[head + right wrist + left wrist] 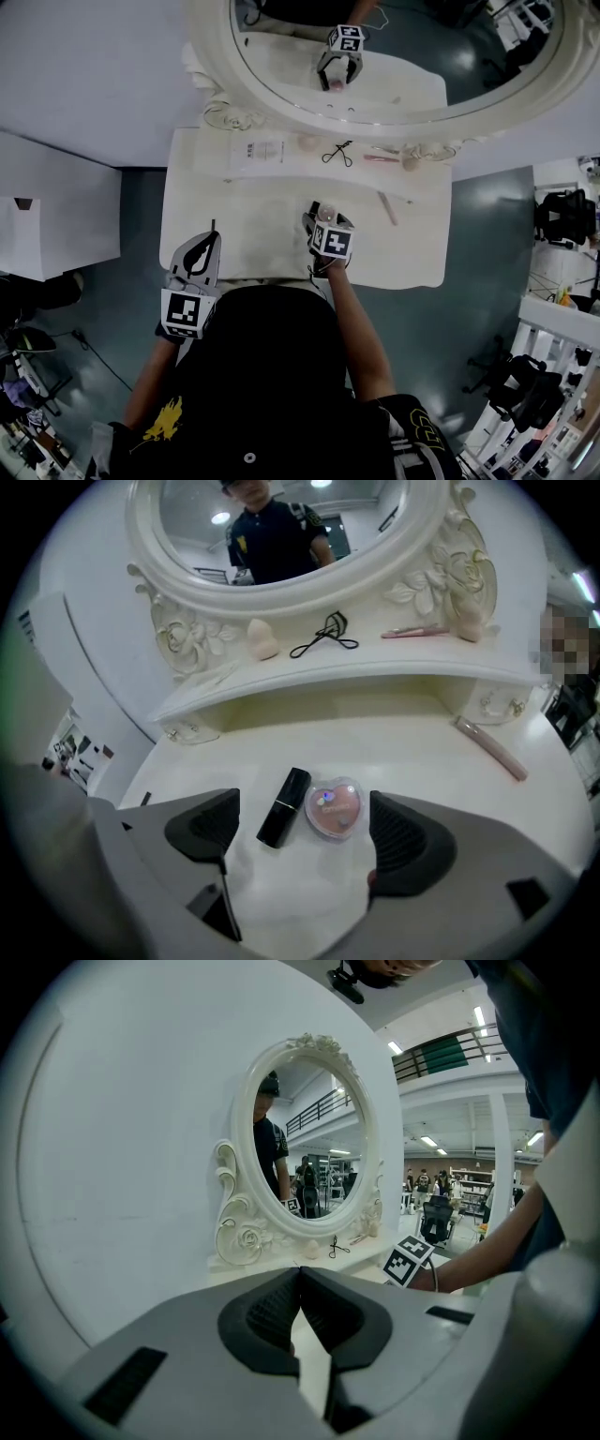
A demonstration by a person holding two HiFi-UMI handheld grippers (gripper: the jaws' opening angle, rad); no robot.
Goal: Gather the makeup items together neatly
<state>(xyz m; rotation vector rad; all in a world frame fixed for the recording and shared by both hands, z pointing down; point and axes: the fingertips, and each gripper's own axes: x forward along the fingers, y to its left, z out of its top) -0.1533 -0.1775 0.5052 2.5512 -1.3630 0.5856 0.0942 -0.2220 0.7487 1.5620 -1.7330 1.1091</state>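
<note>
Right gripper view: heart-shaped pink compact (335,809) lies flat on the white worktop (422,761). Black lipstick tube (284,806) lies just left of the compact; touching or a hair apart, cannot tell. Both sit between the fingers (401,834) of the right gripper (305,841), which stand wide, pads clear of both items. Slim pink tube (492,748) lies well right of the compact on the same worktop. Beyond the compact is a raised shelf (375,672) under the oval mirror (281,594), carrying a beige sponge (262,641), an eyelash curler (323,635) and a pink stick (412,631). Left gripper (300,1274): fingers pressed together with nothing between them, held well left of the compact at the worktop's near edge.
</note>
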